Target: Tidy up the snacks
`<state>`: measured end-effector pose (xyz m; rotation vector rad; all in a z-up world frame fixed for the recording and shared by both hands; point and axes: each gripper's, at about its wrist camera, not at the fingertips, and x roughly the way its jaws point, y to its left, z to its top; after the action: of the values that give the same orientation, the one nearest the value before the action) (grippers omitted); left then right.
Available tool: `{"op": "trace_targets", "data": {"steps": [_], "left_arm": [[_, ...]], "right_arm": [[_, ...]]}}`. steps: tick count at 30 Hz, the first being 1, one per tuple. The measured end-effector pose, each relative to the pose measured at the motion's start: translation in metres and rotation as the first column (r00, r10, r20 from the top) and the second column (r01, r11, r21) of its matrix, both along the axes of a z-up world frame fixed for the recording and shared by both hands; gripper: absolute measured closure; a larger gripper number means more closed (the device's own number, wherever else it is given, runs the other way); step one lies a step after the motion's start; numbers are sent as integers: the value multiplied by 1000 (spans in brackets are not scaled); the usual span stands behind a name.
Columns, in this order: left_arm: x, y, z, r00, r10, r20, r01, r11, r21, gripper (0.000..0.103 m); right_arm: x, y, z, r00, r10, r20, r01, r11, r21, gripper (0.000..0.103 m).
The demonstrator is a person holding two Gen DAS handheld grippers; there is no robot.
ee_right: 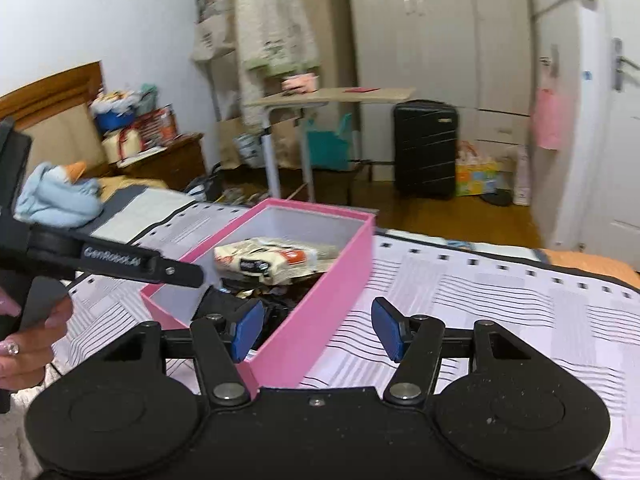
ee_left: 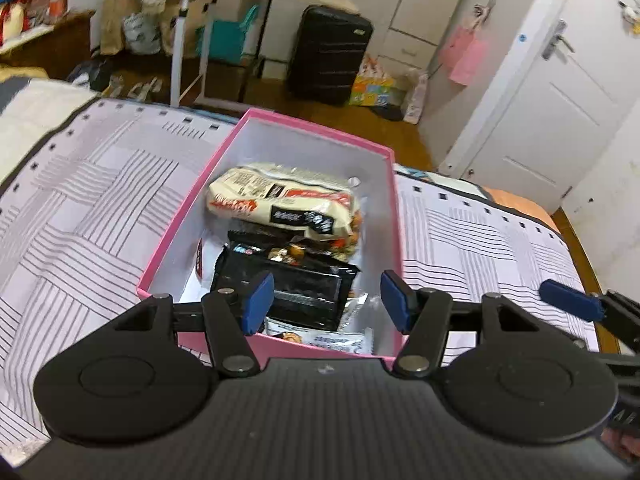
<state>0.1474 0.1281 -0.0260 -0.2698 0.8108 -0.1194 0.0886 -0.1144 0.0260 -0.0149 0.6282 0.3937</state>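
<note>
1. Snacks sit in a pink box (ee_left: 192,216) on a striped bedspread (ee_left: 80,208).
2. Cream noodle packet (ee_left: 280,204) lies toward the box's far end, at 12 o'clock from a black packet (ee_left: 304,292) nearer the left wrist camera.
3. Left gripper (ee_left: 326,302) hovers over the box's near end, jaws apart, nothing between its blue pads.
4. Right gripper (ee_right: 318,330) stands at the box's 3 o'clock side, over its near corner, jaws apart and empty.
5. Black suitcase (ee_right: 424,148) stands on the floor beyond the bed, at 12 o'clock.
</note>
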Motion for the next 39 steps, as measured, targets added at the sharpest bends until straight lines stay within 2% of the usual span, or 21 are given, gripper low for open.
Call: {"op": "trace_targets", "data": {"steps": [5, 10, 14, 17, 20, 23, 25, 29, 33, 39], "left_arm": [[-25, -15, 21, 998, -44, 48, 40, 996, 76, 37], [-51, -32, 34, 992, -97, 82, 85, 987, 133, 30], [-72, -45, 42, 984, -116, 136, 91, 980, 176, 23], [-85, -57, 47, 977, -154, 149, 121, 970, 212, 18], [-93, -66, 48, 971, -178, 157, 135, 959, 251, 13], [-98, -71, 49, 968, -187, 166, 138, 952, 272, 5], [-99, -71, 49, 970, -182, 161, 135, 954, 267, 0], [-99, -73, 45, 974, -179, 138, 134, 950, 282, 0], [-101, -74, 43, 976, -174, 128, 128, 944, 303, 0], [-105, -77, 42, 977, -169, 129, 121, 942, 313, 0]], "right_arm": [[-23, -16, 15, 997, -83, -7, 83, 996, -18, 29], [-38, -29, 18, 986, -160, -50, 160, 987, -9, 26], [-52, -30, 16, 978, -201, -49, 198, 979, -50, 23], [-60, -33, 16, 971, -233, -49, 230, 972, -55, 9], [-64, -32, 16, 958, -283, -48, 279, 957, -77, 2], [-63, -30, 14, 946, -309, -97, 299, 948, -106, 2], [-65, -34, 14, 943, -317, -98, 309, 947, -87, 2], [-71, -44, 15, 940, -333, -69, 333, 943, -10, 2], [-75, -47, 17, 934, -355, -34, 354, 935, -30, 2], [-80, -53, 15, 921, -380, -86, 378, 925, -39, 2]]}}
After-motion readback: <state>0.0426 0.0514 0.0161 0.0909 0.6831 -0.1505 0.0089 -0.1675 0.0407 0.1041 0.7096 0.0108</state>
